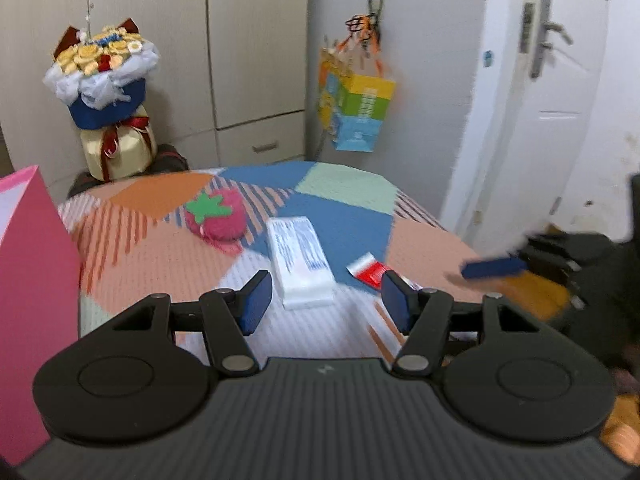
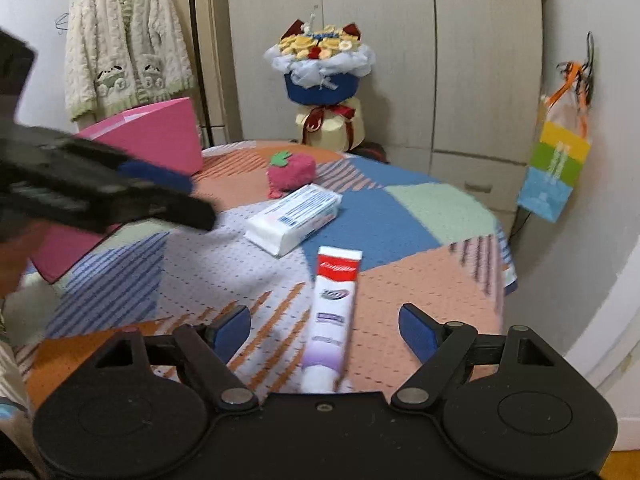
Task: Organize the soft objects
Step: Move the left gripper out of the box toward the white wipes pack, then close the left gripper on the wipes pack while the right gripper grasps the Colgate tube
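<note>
On a round table with a patchwork cloth (image 1: 352,208) lie a red plush strawberry (image 1: 216,216) with a green leaf, a white tissue pack (image 1: 300,260) and a red-and-white toothpaste tube (image 1: 370,270). My left gripper (image 1: 328,300) is open, and the near end of the tissue pack shows in the gap, clear of both pads. My right gripper (image 2: 324,332) is open above the toothpaste tube (image 2: 332,312), which lies lengthwise between its fingers without touching the pads. Farther back are the tissue pack (image 2: 294,218) and the strawberry (image 2: 290,172). Each gripper appears blurred in the other's view.
An open pink paper bag (image 2: 160,136) stands on the table's left side. Behind the table are a bouquet (image 2: 320,64), a beige wardrobe (image 2: 400,40) and a hanging cardigan (image 2: 128,44). A colourful bag (image 1: 356,108) hangs on the wall beside a white door (image 1: 552,100).
</note>
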A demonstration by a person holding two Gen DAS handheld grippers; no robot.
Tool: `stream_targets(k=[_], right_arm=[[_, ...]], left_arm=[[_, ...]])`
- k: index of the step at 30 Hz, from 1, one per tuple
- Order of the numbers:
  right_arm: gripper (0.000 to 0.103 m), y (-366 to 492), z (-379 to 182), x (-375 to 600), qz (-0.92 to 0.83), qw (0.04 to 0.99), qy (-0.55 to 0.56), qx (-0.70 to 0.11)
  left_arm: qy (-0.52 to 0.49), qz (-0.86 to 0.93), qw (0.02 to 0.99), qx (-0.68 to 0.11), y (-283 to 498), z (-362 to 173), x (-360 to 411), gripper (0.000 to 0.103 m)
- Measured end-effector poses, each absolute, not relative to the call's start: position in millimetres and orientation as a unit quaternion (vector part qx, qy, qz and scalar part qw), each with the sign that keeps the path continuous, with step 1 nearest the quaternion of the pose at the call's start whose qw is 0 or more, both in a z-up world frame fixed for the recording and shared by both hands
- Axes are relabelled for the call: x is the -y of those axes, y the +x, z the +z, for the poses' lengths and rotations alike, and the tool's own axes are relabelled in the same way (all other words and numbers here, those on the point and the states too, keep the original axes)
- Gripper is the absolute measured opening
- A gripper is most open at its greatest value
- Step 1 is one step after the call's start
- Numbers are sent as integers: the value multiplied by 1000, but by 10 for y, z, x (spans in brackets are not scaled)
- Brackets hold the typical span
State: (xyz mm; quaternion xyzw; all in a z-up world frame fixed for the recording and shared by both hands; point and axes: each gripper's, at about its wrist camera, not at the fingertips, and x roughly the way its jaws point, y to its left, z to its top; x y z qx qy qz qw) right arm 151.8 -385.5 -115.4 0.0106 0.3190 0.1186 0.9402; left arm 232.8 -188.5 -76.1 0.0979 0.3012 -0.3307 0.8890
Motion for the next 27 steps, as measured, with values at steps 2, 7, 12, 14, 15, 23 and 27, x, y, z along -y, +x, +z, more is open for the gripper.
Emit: stream_targets(k=[2, 7, 12, 14, 15, 23, 27], right_arm=[[84, 1559, -1205, 3828, 117, 938, 14, -326], [80, 1632, -1273, 3776, 131, 932, 31, -336], [74, 1652, -1287, 3730, 118, 934, 20, -338], [67, 1658, -1295, 3729, 109, 935, 15, -337], [63, 1663, -1289, 3729, 105, 936, 11, -336], [51, 1709, -1286, 3688, 84, 938, 16, -336], [49, 1688, -1304, 3661, 63, 941, 32, -330]], left_arm=[[117, -310, 894, -302, 2400, -768, 2035, 59], [85, -299, 892, -329, 2572, -797, 2223, 60], [102, -271, 899, -328, 2719, -1006, 2384, 57], [106, -257, 901, -333, 2799, -1093, 2415, 57], [107, -253, 900, -338, 2848, -1137, 2425, 57], [127, -270, 893, -337, 2859, -1296, 2455, 59], [109, -253, 897, -345, 2862, -1299, 2445, 47]])
